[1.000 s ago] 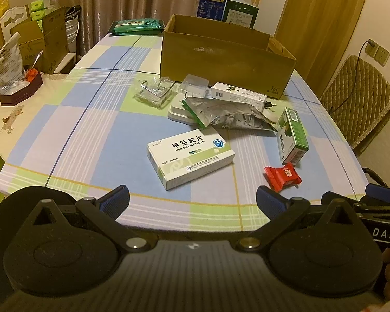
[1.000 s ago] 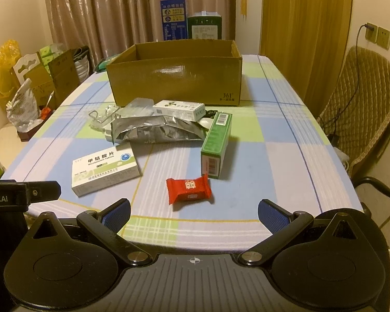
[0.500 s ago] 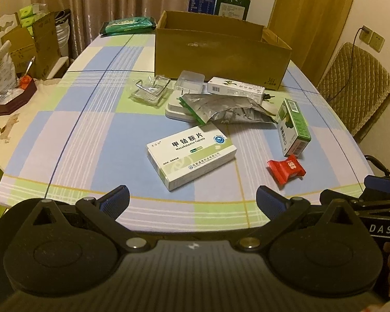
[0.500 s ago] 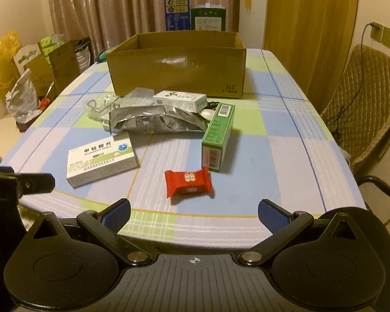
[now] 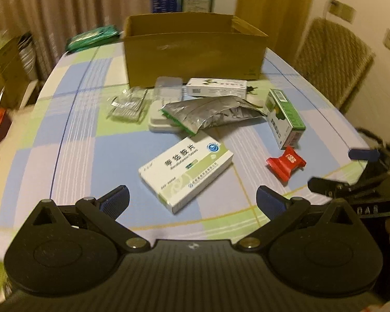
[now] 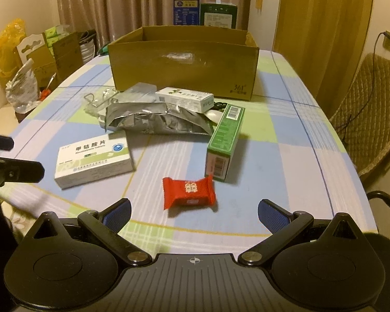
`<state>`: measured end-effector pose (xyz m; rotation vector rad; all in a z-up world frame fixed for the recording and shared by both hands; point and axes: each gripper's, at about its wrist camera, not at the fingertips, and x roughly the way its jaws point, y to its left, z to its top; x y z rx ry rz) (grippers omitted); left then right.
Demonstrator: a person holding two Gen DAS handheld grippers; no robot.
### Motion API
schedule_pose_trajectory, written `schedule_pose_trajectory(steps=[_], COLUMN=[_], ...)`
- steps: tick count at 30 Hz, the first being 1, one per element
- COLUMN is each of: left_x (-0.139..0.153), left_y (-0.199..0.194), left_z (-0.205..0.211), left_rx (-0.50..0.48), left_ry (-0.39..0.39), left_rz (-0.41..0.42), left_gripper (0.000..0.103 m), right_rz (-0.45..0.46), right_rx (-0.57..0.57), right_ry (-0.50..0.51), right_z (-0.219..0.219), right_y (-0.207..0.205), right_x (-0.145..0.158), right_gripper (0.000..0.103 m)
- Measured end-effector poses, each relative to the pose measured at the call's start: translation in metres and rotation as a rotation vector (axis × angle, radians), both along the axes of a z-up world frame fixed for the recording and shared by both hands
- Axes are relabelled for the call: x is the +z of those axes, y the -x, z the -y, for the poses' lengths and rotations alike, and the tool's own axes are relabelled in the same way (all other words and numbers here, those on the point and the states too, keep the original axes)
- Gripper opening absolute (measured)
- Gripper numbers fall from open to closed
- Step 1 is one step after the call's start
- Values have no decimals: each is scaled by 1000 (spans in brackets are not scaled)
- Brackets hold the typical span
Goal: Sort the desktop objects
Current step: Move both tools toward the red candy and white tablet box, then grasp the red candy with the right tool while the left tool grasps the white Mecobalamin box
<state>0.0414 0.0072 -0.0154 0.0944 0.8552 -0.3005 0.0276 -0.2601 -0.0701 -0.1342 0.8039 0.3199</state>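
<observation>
Checked tablecloth (image 6: 293,156) carries a red packet (image 6: 189,192), seemingly candy; both hand-held grippers (image 5: 192,200) (image 6: 194,212) hover spread, empty.

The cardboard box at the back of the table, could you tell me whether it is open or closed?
Open: the cardboard box has no lid or flaps over its top, and its inner back wall shows in the right wrist view. Contents cannot be seen.

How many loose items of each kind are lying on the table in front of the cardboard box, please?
Printed cartons: 3
Red sweet: 1
Foil pouch: 1
Clear plastic items: 2
White case: 1
Total: 8
</observation>
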Motion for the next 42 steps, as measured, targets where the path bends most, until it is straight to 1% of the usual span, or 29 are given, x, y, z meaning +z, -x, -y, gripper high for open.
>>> schedule_pose_trajectory(steps=[4, 8, 10, 12, 15, 17, 18, 20, 21, 25, 28, 30, 33, 35, 36, 38, 39, 41, 42], left_x=[-2, -13, -20, -26, -36, -44, -47, -53, -55, -62, -66, -68, -69, -69, -69, -68, -69, -70, -70], left_y=[-13, -31, -40, -48, -63, -71, -75, -84, -87, -99, -102, -102, -102, -100, -98, -95, -92, -87, -85], left_z=[6, 5, 4, 3, 3, 4, 5, 7, 7, 8, 11, 12, 16, 19, 21, 25, 27, 30, 32], left_rx=[-104, -198, -242, -291, -350, -383, -402, -427, -435, -449, -455, -450, -426, -404, -393, -368, -361, -356, -356], left_ry=[-70, -97, -129, -163, -194, -217, -227, -224, -216, -200, -190, -186, -161, -143, -134, -115, -105, -101, -101], left_rz=[12, -40, -50, -52, -68, -70, -77, -89, -95, -119, -137, -144, -171, -188, -195, -208, -212, -205, -198], left_gripper=[102, 102, 102, 102, 101, 99, 96, 93, 92, 79, 75, 74, 72, 70, 69, 68, 67, 67, 67], right_rz=[-5, -17, -26, -34, -52, -65, -69, -75, -79, -92, -101, -108, -108, -105, -104, -103, -102, -98, -96], right_rx=[5, 17, 23, 29, 34, 34, 35, 37, 40, 50, 52, 51, 52, 53, 53, 56, 57, 58, 57], right_ry=[-2, 1, 2, 5, 6, 9, 13, 18, 20, 33, 40, 45, 37, 33, 30, 28, 28, 28, 28], right_z=[-1, -4, -6, -8, -11, -12, -13, -15, -16, -18, -18, -18, -17, -18, -18, -18, -18, -18, -17], right_y=[-10, -18, -22, -27, -34, -39, -42, -46, -49, -58, -63, -65, -66, -65, -66, -66, -65, -65, -64], right_x=[-5, -12, -16, -21, -28, -33, -36, -40, -42, -49, -53, -56, -56, -55, -55, -54, -54, -53, -53], right_gripper=[101, 101, 101, 99, 94, 93, 93, 92, 92, 87, 81, 78, 74, 66, 64, 57, 55, 46, 45])
